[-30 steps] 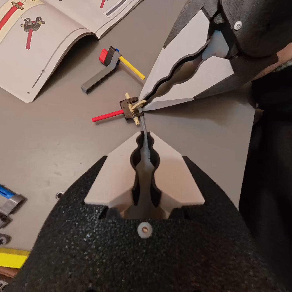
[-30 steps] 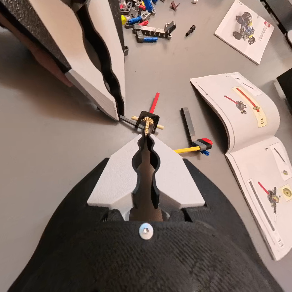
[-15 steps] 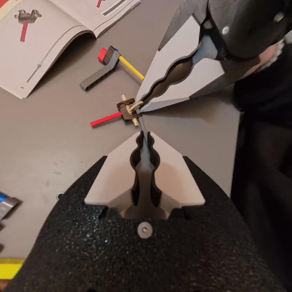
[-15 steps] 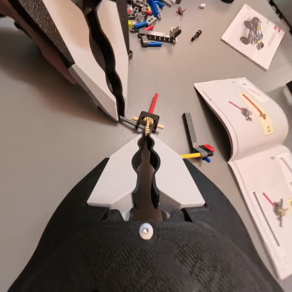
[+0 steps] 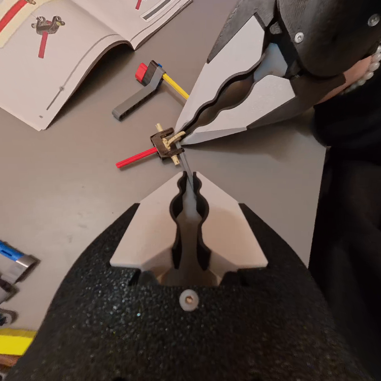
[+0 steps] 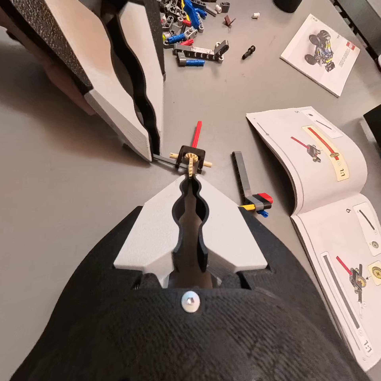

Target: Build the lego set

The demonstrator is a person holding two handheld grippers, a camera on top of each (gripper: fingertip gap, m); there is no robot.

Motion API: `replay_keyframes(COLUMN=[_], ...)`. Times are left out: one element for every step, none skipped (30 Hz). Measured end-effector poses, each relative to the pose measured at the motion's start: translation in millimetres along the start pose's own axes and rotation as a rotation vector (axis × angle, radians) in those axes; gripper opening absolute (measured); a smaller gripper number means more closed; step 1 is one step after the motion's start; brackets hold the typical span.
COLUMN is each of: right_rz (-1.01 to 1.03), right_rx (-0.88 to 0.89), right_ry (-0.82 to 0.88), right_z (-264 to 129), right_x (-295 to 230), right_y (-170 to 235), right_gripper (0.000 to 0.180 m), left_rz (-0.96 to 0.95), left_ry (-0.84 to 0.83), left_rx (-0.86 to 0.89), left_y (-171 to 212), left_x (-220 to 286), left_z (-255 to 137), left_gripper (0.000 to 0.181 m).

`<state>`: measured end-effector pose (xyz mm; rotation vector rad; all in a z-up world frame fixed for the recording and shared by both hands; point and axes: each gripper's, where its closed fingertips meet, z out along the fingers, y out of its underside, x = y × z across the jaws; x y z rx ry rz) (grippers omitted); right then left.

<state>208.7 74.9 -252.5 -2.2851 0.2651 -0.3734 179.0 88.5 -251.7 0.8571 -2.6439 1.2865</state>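
Left gripper (image 5: 188,175) fingers pinch the grey axle (image 5: 185,162); right gripper (image 6: 190,179) fingers clamp the tan bevel gear (image 6: 191,162) at 12 o'clock inside the black frame (image 6: 191,151), just above the worktop (image 6: 61,206). Misalignment may jam the axle or pop the gear free.

Right gripper (image 6: 190,179) pinched on tan gear (image 6: 191,165) inside black frame (image 6: 191,153). Left gripper (image 6: 153,153), left of frame, clamped on grey axle (image 6: 165,159). Red axle (image 6: 196,134) poking out beyond frame. Grey beam (image 6: 241,175) right of frame; open instruction booklet (image 6: 321,185) farther right. Loose parts pile (image 6: 185,20) well beyond frame.
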Motion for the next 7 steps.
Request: replay_keyframes(right_rz=[-0.003, -0.006, -0.009, -0.011, -0.011, -0.007, 0.001], right_rx=[0.000, -0.001, -0.001, -0.001, -0.002, -0.002, -0.003], right_ry=[0.005, 0.011, 0.016, 0.020, 0.024, 0.025, 0.027], right_z=[0.1, 0.3, 0.7, 1.0, 1.2, 1.4, 1.6], right_x=[0.3, 0.5, 0.6, 0.8, 0.9, 1.3, 1.6], right_y=[-0.1, -0.2, -0.6, -0.8, -0.9, -1.1, -1.1], right_gripper=[0.002, 0.002, 0.002, 0.002, 0.002, 0.002, 0.002], left_rz=[-0.007, -0.010, -0.013, -0.014, -0.016, -0.025, -0.039], left_ry=[0.005, 0.008, 0.008, 0.003, -0.005, -0.015, -0.026], left_rx=[0.005, 0.007, 0.008, 0.011, 0.014, 0.015, 0.015], left_y=[-0.2, -0.2, -0.3, -0.7, -1.1, -1.4, -1.6], left_x=[0.3, 0.6, 0.5, -0.1, -0.9, -2.0, -2.7], left_z=[0.3, 0.7, 1.1, 1.4, 1.6, 1.4, 1.0], left_gripper=[0.004, 0.005, 0.006, 0.007, 0.008, 0.011, 0.012])
